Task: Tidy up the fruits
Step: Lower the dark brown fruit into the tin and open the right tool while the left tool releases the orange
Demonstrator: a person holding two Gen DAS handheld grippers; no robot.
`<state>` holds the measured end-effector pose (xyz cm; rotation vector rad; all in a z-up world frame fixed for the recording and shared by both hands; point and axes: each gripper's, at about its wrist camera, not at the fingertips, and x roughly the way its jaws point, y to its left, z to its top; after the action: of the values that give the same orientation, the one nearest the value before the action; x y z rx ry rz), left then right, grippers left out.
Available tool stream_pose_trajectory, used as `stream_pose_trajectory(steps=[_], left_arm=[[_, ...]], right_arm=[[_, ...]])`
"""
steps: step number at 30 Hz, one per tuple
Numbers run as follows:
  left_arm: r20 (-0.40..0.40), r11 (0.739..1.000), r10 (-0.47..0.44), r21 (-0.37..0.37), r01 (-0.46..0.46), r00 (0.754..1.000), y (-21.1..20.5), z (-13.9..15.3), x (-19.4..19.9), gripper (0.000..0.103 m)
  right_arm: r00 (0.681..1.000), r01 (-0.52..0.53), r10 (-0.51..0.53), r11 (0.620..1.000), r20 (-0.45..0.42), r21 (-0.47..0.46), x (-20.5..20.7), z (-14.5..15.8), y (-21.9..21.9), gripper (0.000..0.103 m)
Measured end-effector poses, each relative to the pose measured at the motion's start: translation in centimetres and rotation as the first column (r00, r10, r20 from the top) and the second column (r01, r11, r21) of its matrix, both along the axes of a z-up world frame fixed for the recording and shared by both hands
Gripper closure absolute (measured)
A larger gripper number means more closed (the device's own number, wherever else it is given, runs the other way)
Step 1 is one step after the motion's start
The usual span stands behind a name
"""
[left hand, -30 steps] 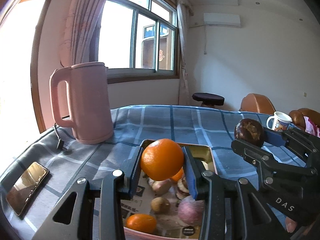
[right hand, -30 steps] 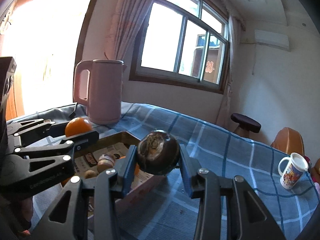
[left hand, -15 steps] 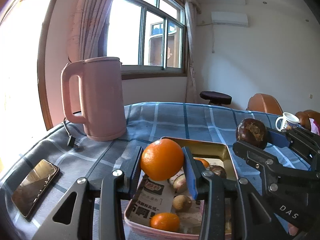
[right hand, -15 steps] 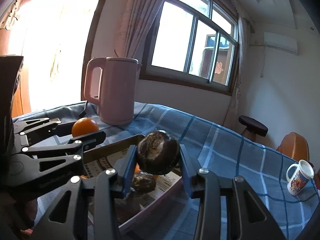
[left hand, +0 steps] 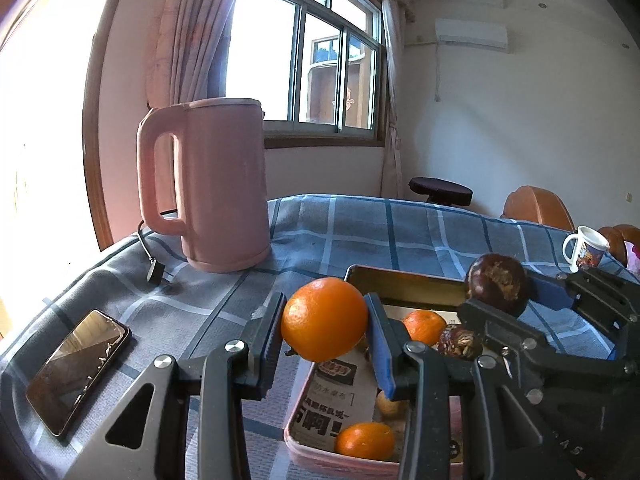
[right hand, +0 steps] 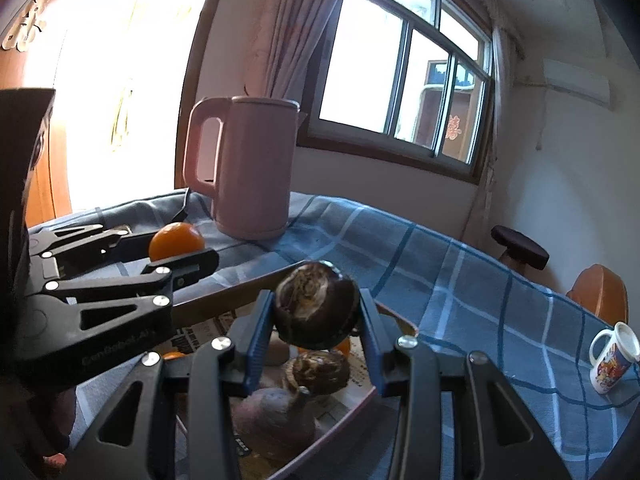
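My left gripper (left hand: 325, 330) is shut on an orange (left hand: 324, 319), held above the left edge of a pink tray (left hand: 320, 450) lined with newspaper. My right gripper (right hand: 316, 318) is shut on a dark brown round fruit (right hand: 316, 306), held over the same tray (right hand: 348, 412). In the left wrist view the right gripper (left hand: 516, 292) stands at the right with the dark fruit (left hand: 498, 288). In the right wrist view the left gripper (right hand: 180, 250) stands at the left with the orange (right hand: 176, 240). Several oranges and brown fruits lie in the tray.
A tall pink kettle (left hand: 208, 188) stands on the blue checked tablecloth (left hand: 360, 232) behind the tray, its cord trailing left. A phone (left hand: 78, 366) lies near the left table edge. A printed mug (right hand: 612, 362) stands at the far right. A stool and chairs are beyond the table.
Both grippers have moved leftward over the table with their fruits still held; the tray has shifted right in both views and the kettle looks closer.
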<state>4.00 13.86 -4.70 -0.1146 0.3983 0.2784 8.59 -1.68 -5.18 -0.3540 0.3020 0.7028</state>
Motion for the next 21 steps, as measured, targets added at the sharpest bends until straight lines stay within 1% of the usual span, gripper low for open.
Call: stream_pose_trajectory(steps=[9,15,17,21], left_arm=[[-0.032,1.000,0.007,-0.017,-0.007,0.999,1.1,-0.4,0.3,0.062],[-0.082,1.000,-0.013,-0.015,0.012,0.997,0.9,-1.1,1.1,0.062],[-0.088,1.000,-0.016,-0.011,0.015,0.996,0.8,-1.1,1.2,0.062],[-0.100,1.000,-0.016,-0.007,0.015,0.995,0.6,-1.3,1.4,0.061]], right_arm=[[0.996,-0.016,0.012,0.999,-0.089,-0.043,1.1,-1.4,1.6,0.059],[0.985,-0.020,0.003,0.995,-0.174,-0.100,2.2,-2.9,2.4,0.059],[0.986,-0.016,-0.003,0.994,-0.164,-0.111,2.1,-3.0,2.4,0.059],[0.984,-0.026,0.005,0.993,-0.177,-0.114,2.2,-2.9,2.5,0.057]])
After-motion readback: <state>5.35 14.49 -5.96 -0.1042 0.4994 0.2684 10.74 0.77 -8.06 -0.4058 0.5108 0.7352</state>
